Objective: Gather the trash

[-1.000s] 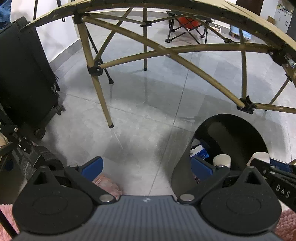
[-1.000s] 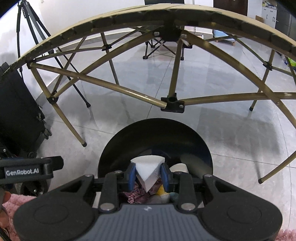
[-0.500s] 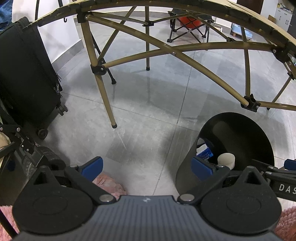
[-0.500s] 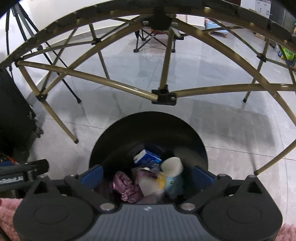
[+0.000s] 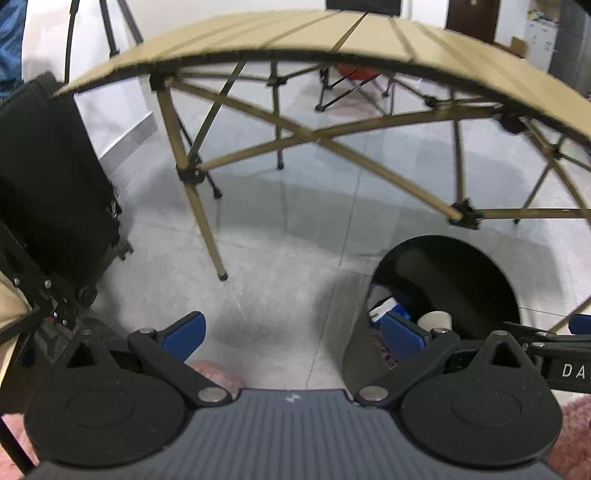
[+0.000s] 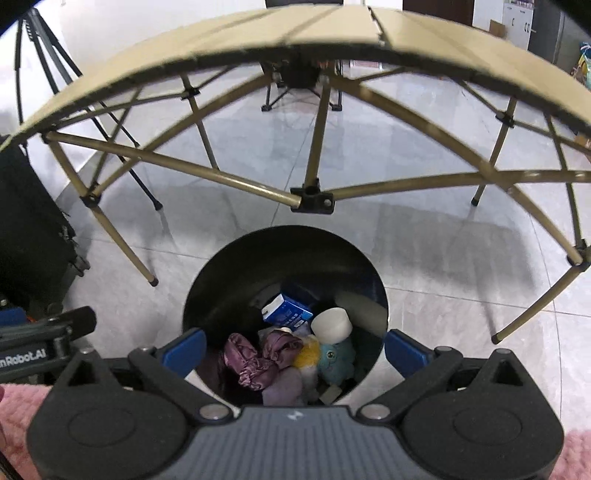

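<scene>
A black round trash bin (image 6: 221, 280) stands on the grey tile floor below my right gripper (image 6: 295, 349), which is open and empty above its mouth. Inside lie a blue-and-white carton (image 6: 286, 312), a white paper cup (image 6: 330, 325), crumpled purple fabric (image 6: 255, 356) and a teal-and-yellow plush toy (image 6: 332, 356). In the left wrist view the bin (image 5: 454, 266) is at the lower right. My left gripper (image 5: 293, 334) is open and empty over the floor, left of the bin.
A tan folding table (image 6: 295, 33) on crossed legs (image 5: 201, 218) arches over the scene. A black suitcase (image 5: 48, 177) stands at the left. A tripod (image 6: 48, 70) is at the far left. A folding chair (image 5: 354, 85) sits beyond the table. Pink rug (image 6: 18, 402) lies at the lower edges.
My right gripper opened and let go of the white paper piece, which dropped into the bin. Both grippers have risen, so the table top now shows.
</scene>
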